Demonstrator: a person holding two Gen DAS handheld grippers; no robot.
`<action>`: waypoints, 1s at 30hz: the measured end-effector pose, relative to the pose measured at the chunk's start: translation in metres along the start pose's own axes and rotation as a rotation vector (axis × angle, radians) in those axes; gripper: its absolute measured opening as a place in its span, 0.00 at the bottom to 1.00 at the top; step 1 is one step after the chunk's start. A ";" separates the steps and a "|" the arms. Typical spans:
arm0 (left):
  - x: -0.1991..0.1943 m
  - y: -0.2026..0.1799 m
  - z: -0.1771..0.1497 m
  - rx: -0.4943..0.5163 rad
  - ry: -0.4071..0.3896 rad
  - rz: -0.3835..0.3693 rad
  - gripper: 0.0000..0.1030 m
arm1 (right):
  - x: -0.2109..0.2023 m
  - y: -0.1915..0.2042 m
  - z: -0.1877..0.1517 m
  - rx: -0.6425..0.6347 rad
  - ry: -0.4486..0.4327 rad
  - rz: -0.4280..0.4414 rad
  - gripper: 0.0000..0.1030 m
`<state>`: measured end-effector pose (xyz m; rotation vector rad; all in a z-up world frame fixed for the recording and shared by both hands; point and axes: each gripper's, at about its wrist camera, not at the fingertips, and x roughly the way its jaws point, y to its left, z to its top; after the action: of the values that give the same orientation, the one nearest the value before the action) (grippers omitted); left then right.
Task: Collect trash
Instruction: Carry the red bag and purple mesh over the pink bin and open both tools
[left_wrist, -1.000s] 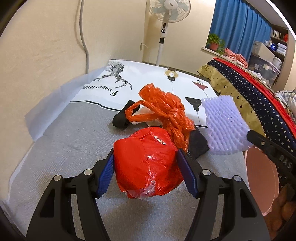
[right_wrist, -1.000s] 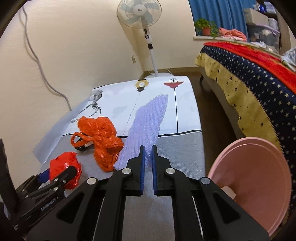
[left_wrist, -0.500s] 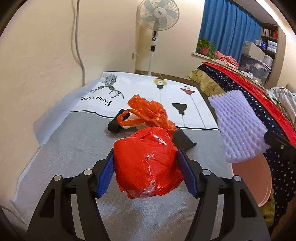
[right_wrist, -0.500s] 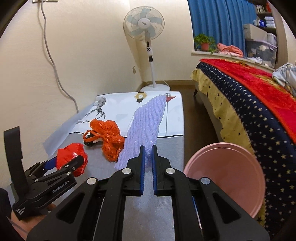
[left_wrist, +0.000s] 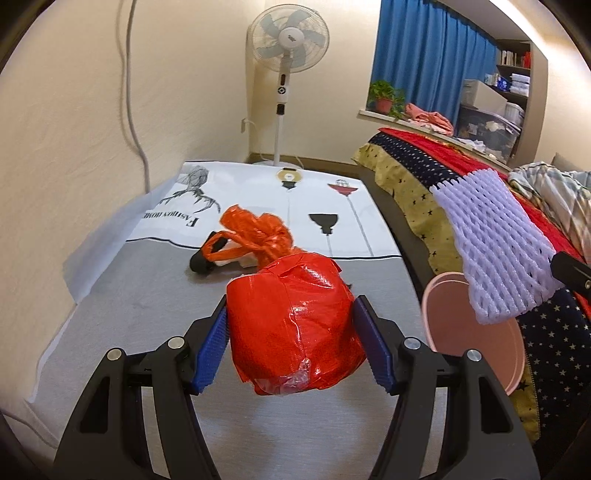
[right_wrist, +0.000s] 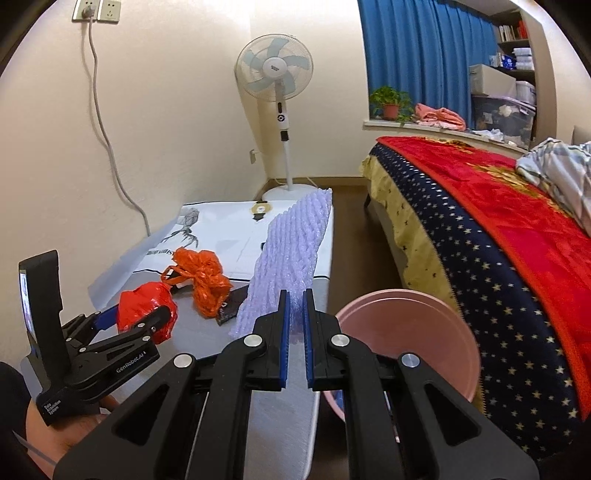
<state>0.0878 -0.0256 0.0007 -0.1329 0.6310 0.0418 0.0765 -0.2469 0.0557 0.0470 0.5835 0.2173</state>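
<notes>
Both tools have risen off the desk (left_wrist: 122, 295) with their loads. Left tool (left_wrist: 291, 343) pinches red taped plastic bundle (left_wrist: 291, 325); right tool (right_wrist: 294, 325) clamps white foam net sleeve (right_wrist: 291, 258). Step: carrying. Next: release over pink plastic basin (right_wrist: 410, 332).

Left claw (right_wrist: 146, 317), right wrist view: white "GenRobot.AI" on its black arm; lower on the body, small "Data Acquisition System". Printed sheet (left_wrist: 258, 192) on the worktop, left wrist view: black lettering upside down, starts "Fashion", rest too small to read. Fan (right_wrist: 275, 68) hub badge: text illegible.
</notes>
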 end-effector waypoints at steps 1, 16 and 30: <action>-0.002 -0.003 0.000 0.006 -0.005 -0.008 0.62 | -0.002 -0.002 0.000 0.001 -0.002 -0.005 0.07; 0.004 -0.050 0.006 0.064 -0.037 -0.117 0.62 | -0.024 -0.040 -0.001 0.021 -0.004 -0.125 0.07; 0.018 -0.109 0.003 0.146 -0.038 -0.229 0.62 | -0.041 -0.083 0.002 0.064 0.010 -0.242 0.07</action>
<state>0.1124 -0.1328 0.0045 -0.0622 0.5754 -0.2220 0.0599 -0.3371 0.0711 0.0368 0.6007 -0.0362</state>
